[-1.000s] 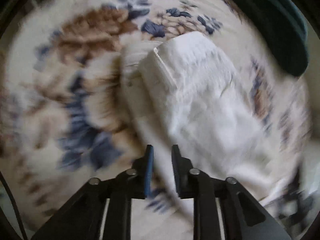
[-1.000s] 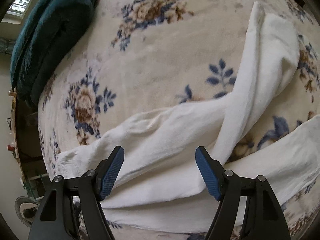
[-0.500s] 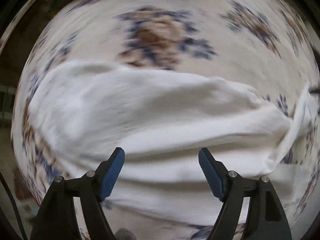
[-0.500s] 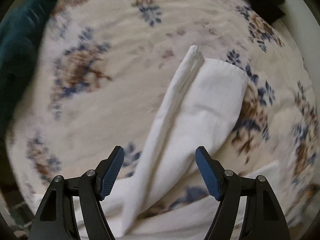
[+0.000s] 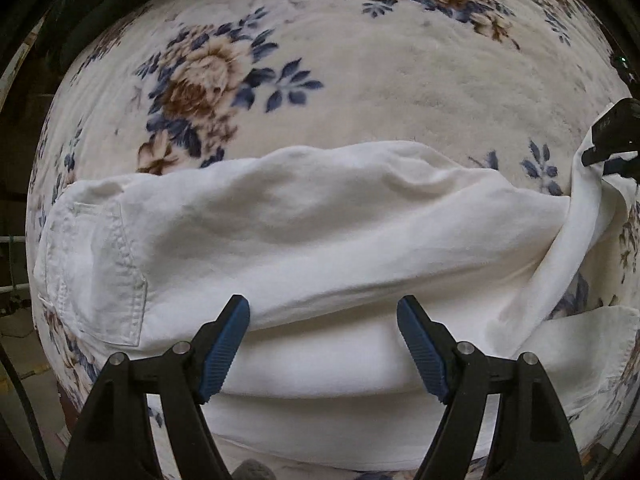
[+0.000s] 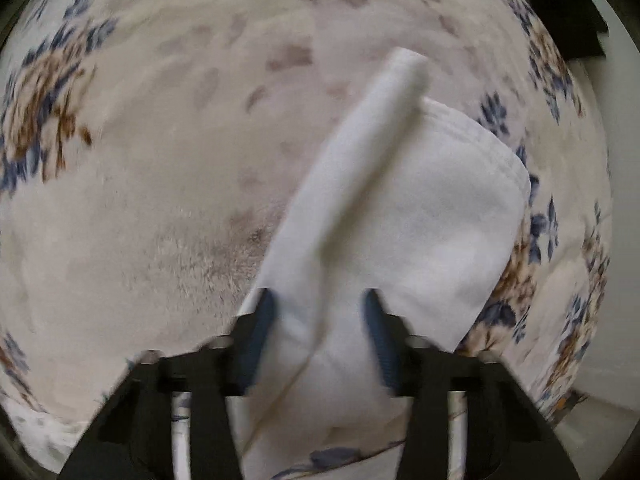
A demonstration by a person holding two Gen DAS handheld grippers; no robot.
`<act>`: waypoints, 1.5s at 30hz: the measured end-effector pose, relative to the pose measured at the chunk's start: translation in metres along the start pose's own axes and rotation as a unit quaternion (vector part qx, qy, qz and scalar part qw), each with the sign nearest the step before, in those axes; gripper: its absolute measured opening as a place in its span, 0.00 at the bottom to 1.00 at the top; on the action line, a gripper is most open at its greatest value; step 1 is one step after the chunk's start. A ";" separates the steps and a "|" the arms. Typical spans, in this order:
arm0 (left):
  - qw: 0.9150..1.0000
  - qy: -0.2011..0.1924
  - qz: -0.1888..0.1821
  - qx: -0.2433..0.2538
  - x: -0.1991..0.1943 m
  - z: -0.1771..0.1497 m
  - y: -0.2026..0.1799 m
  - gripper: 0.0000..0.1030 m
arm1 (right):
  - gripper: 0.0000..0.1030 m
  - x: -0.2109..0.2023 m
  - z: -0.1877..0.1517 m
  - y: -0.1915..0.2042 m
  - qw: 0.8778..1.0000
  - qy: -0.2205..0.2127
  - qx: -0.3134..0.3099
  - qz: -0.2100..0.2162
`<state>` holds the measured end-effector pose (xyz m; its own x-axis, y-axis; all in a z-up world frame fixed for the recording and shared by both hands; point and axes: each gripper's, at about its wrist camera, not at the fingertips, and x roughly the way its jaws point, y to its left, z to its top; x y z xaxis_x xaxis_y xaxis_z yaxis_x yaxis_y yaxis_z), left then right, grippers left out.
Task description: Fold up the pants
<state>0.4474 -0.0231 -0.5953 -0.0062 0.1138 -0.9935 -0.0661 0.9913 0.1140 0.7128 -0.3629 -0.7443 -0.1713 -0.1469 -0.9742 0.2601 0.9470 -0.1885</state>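
White pants [image 5: 304, 232] lie across a floral blanket, back pocket [image 5: 96, 264] at the left, one leg folded over toward the right. My left gripper [image 5: 322, 320] is open and empty, just above the pants' near edge. My right gripper [image 6: 318, 312] straddles the end of a pant leg [image 6: 400, 208], its jaws partly closed with the cloth between them; the view is blurred and I cannot tell if they pinch it. The right gripper also shows at the far right of the left wrist view [image 5: 612, 136], at the lifted leg.
The cream blanket with blue and brown flowers [image 5: 208, 80] covers the whole surface. Dark furniture [image 6: 568, 8] and a pale wall stand beyond its far right edge.
My left gripper opened and swung to face the pants' seat side. My right gripper moved down the leg toward its cuff and its jaws narrowed around the cloth.
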 end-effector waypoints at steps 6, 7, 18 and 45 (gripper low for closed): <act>1.000 0.003 -0.004 -0.007 0.002 0.006 0.005 0.73 | 0.05 -0.018 -0.007 0.006 0.999 -0.052 -0.012 0.005; 1.000 0.004 -0.007 -0.010 0.002 0.009 0.009 0.73 | 0.05 -0.023 -0.011 -0.002 0.998 -0.059 -0.001 0.012; 1.000 -0.005 -0.028 -0.011 -0.032 -0.042 0.046 0.73 | 0.05 -0.123 -0.176 -0.191 0.961 -0.173 0.173 0.132; 0.987 0.058 -0.100 0.107 0.010 -0.117 -0.059 0.73 | 0.35 0.058 -0.287 -0.101 0.837 -0.020 0.326 0.439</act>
<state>0.3346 -0.0881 -0.6125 -0.1302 -0.0809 -0.9882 0.1354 0.9859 -0.0986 0.4041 -0.3854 -0.7461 0.3875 0.5019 -0.7732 0.7343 0.3390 0.5881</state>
